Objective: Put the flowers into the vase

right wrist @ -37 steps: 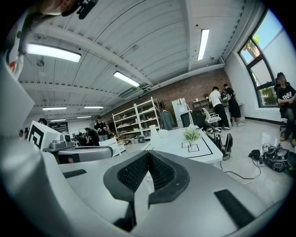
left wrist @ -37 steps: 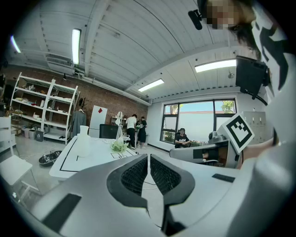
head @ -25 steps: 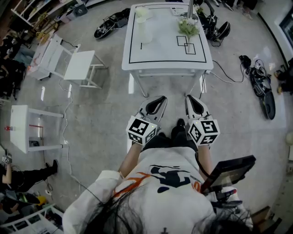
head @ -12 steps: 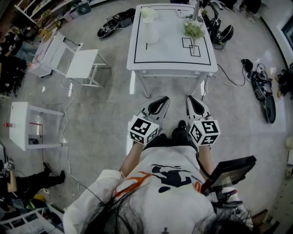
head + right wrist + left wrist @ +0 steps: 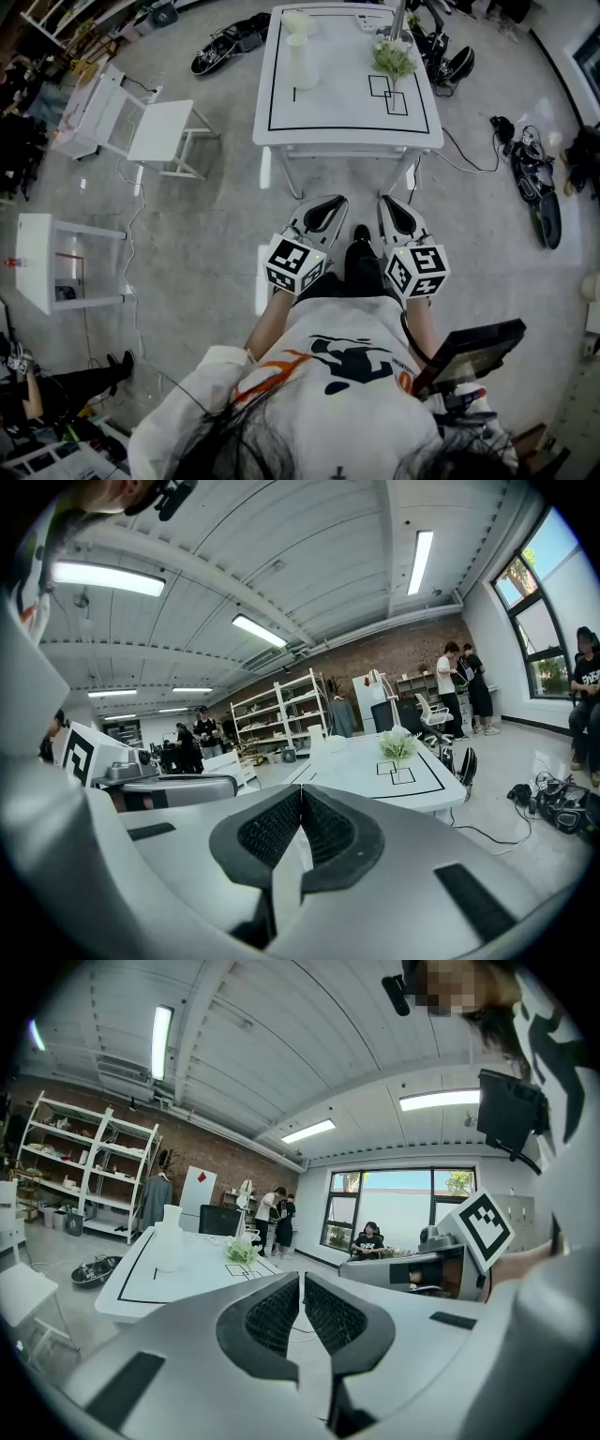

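white vase (image 5: 300,64) stands at the table's (image 5: 347,139) 11 o'clock. the flowers (image 5: 394,56), a small pale green bunch, sit at 1 o'clock, well apart from it. left gripper (image 5: 331,202) and right gripper (image 5: 387,202) have their jaws together on nothing.

The room is bright and evenly lit by long ceiling tubes (image 5: 98,577) and a large window (image 5: 398,1206) (the tubes burn out to plain white in both gripper views). Shadows on the grey floor (image 5: 206,234) are faint and soft, notably beneath the worktop (image 5: 347,103). All three pictures bulge fisheye-fashion, and the gripper views go black at the corners.
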Motion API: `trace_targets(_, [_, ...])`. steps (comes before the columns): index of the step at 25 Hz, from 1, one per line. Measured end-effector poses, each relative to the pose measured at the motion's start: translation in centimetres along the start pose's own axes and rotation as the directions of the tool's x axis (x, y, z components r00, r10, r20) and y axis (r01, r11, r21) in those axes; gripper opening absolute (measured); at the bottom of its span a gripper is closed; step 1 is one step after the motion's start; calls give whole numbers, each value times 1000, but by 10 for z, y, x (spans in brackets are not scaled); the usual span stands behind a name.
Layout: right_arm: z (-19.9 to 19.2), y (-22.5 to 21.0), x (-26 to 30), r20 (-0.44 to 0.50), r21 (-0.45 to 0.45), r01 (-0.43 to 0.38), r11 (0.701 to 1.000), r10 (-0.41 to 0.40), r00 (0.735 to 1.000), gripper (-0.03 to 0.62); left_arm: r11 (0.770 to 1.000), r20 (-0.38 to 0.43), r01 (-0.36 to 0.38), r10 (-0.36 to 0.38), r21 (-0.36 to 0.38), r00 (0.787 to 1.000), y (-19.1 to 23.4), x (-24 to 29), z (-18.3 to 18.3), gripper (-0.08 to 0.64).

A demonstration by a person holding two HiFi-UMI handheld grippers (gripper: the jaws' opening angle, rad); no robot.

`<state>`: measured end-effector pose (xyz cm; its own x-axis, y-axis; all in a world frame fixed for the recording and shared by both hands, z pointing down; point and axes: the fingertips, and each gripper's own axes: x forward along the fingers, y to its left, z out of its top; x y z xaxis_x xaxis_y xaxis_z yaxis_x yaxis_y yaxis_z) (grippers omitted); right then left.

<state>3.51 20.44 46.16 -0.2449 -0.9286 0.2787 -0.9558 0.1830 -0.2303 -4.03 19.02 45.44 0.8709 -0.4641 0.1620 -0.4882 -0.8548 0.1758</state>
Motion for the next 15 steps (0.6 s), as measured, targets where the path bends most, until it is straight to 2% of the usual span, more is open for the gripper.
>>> trace_targets(15, [23,-56,80,-47,24,-49,999,50,998,14,996,-22,-81,80,-46,997,66,66,13,9])
